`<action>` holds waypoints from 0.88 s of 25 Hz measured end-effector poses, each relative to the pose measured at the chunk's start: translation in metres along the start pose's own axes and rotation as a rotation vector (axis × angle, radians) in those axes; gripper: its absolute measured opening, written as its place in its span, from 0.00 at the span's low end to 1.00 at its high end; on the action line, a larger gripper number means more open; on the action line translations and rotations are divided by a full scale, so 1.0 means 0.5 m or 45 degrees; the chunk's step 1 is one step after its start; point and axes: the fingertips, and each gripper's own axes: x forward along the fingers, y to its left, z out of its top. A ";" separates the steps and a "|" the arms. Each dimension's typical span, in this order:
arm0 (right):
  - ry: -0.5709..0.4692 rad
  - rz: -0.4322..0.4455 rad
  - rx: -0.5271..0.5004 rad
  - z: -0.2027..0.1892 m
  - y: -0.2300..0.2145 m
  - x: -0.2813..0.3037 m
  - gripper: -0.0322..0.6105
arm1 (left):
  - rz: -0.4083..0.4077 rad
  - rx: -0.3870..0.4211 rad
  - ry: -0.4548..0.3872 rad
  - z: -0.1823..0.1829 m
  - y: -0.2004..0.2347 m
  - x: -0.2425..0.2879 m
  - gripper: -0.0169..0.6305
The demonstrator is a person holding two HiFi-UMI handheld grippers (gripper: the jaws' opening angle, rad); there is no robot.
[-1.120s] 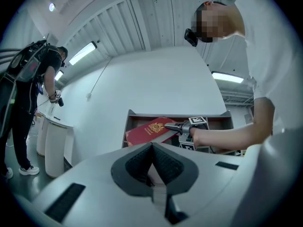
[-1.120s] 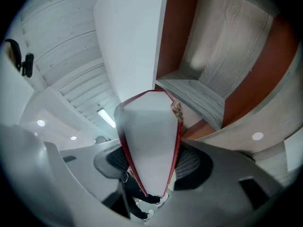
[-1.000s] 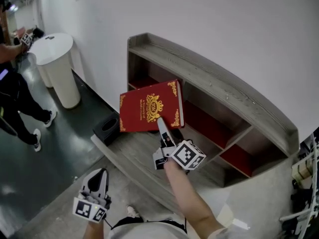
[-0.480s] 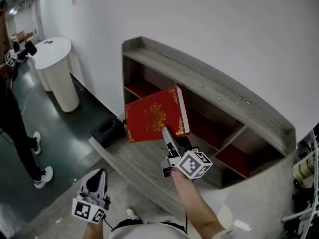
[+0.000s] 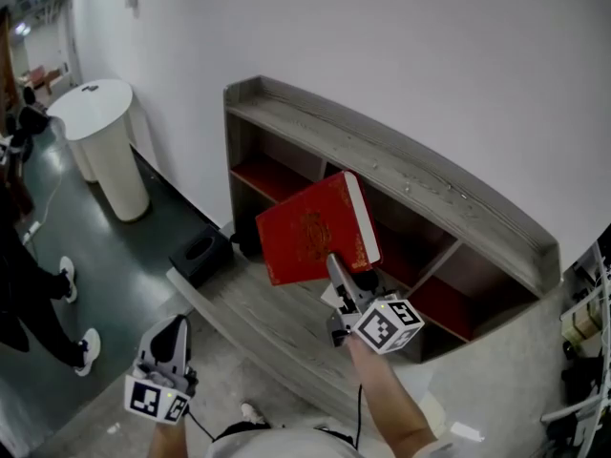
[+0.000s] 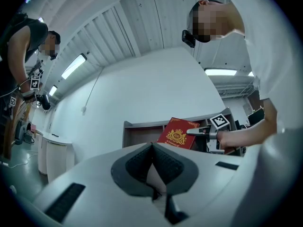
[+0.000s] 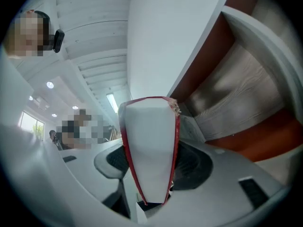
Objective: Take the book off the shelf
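A red hardcover book (image 5: 315,227) with a gold crest is held in the air in front of the grey wooden shelf (image 5: 401,165), tilted with its white page edge to the right. My right gripper (image 5: 336,267) is shut on the book's lower edge. In the right gripper view the book's page block (image 7: 149,150) fills the gap between the jaws. My left gripper (image 5: 172,340) hangs low at the left, shut and holding nothing. From the left gripper (image 6: 152,148) view, the book (image 6: 177,135) and the right gripper (image 6: 196,132) show ahead.
The shelf has red-lined compartments and a low wooden ledge (image 5: 243,308) in front. A black box (image 5: 199,254) lies on the floor by its left end. A white round pedestal (image 5: 100,132) stands at the left wall. A person's legs (image 5: 38,294) are at the far left.
The right gripper has carried the book to the right, and the book has tilted clockwise. The left gripper has drifted a little down and left. The person at the left has walked.
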 end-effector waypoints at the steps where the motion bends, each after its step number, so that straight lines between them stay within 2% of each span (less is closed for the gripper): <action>1: 0.008 -0.010 -0.020 0.000 -0.005 -0.008 0.45 | 0.000 0.010 -0.001 0.004 0.000 0.001 0.05; 7: 0.045 -0.007 -0.141 0.010 -0.004 -0.062 0.45 | 0.016 0.069 -0.011 0.030 0.010 -0.006 0.05; 14: 0.110 0.008 -0.225 0.023 0.008 -0.152 0.45 | 0.067 0.103 -0.006 0.042 0.031 -0.031 0.05; 19: 0.135 -0.081 -0.341 0.032 0.003 -0.234 0.45 | 0.092 0.136 0.020 0.044 0.038 -0.048 0.05; 22: 0.150 -0.158 -0.365 0.033 -0.006 -0.285 0.45 | 0.108 0.145 0.044 0.040 0.039 -0.064 0.05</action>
